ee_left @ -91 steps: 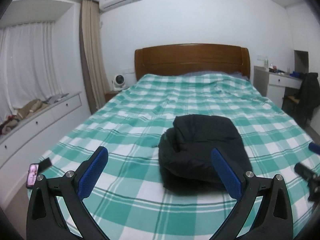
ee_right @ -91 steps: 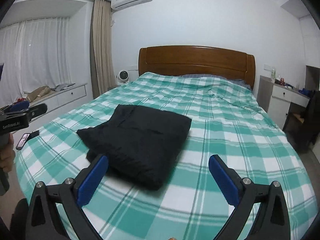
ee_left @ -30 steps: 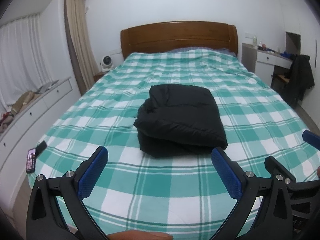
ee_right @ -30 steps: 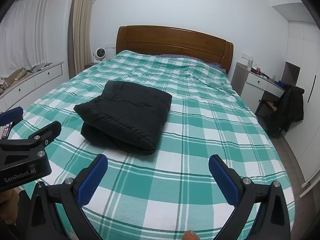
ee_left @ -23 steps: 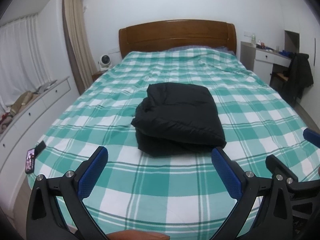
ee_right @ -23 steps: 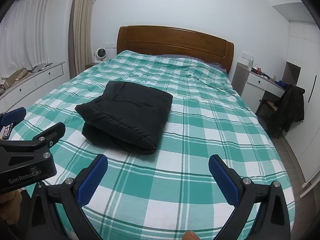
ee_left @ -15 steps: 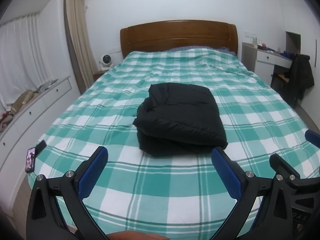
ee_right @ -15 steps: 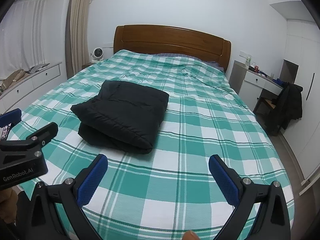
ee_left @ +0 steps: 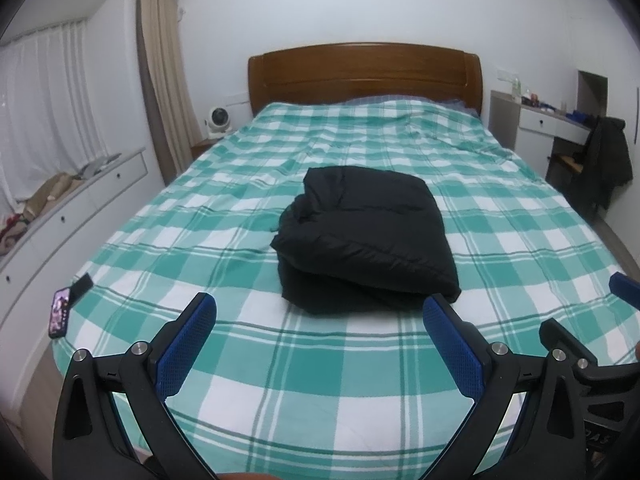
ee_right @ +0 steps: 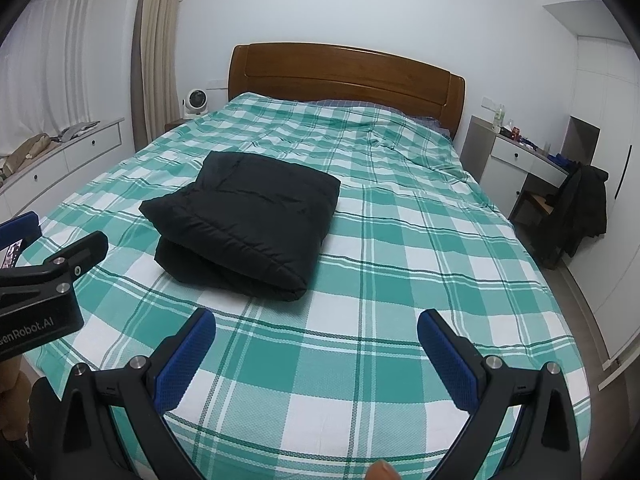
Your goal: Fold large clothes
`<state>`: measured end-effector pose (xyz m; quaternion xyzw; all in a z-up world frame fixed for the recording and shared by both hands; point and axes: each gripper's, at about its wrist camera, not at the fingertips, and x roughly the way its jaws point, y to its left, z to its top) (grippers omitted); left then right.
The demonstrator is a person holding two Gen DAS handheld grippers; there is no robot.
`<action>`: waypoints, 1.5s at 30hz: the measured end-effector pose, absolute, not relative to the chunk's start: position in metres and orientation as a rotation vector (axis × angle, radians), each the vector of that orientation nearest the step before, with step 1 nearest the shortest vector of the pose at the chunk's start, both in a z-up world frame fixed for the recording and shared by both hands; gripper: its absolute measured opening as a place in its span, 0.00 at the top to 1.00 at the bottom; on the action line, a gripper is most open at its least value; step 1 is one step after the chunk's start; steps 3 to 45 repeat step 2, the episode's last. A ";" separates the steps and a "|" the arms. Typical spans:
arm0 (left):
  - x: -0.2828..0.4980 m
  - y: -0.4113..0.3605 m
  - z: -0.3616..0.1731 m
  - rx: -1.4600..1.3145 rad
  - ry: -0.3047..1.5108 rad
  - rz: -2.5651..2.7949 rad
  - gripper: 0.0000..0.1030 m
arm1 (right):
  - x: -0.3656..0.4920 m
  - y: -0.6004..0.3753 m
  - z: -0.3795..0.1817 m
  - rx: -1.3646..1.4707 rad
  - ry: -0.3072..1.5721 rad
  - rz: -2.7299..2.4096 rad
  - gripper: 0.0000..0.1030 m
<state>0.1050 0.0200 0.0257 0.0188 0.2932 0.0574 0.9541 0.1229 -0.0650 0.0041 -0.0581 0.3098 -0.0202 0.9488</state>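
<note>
A black padded jacket lies folded into a thick square bundle in the middle of the green-and-white checked bed; it also shows in the right wrist view. My left gripper is open and empty, held back at the foot of the bed, well short of the bundle. My right gripper is open and empty, also at the foot of the bed, to the right of the bundle. The left gripper's body shows at the left edge of the right wrist view.
A phone lies at the bed's near left corner. A wooden headboard stands at the far end. White drawers run along the left wall. A desk and a chair with a dark coat stand at the right.
Both grippers have pulled back from the bundle toward the foot of the bed and stayed open. The folded jacket has not moved.
</note>
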 end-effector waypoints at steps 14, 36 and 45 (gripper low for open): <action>0.103 0.016 0.025 0.061 0.583 0.118 0.00 | 0.123 -0.067 0.004 -0.114 0.632 -0.045 0.00; 0.103 0.016 0.025 0.061 0.583 0.118 0.00 | 0.123 -0.067 0.004 -0.114 0.632 -0.045 0.00; 0.103 0.016 0.025 0.061 0.583 0.118 0.00 | 0.123 -0.067 0.004 -0.114 0.632 -0.045 0.00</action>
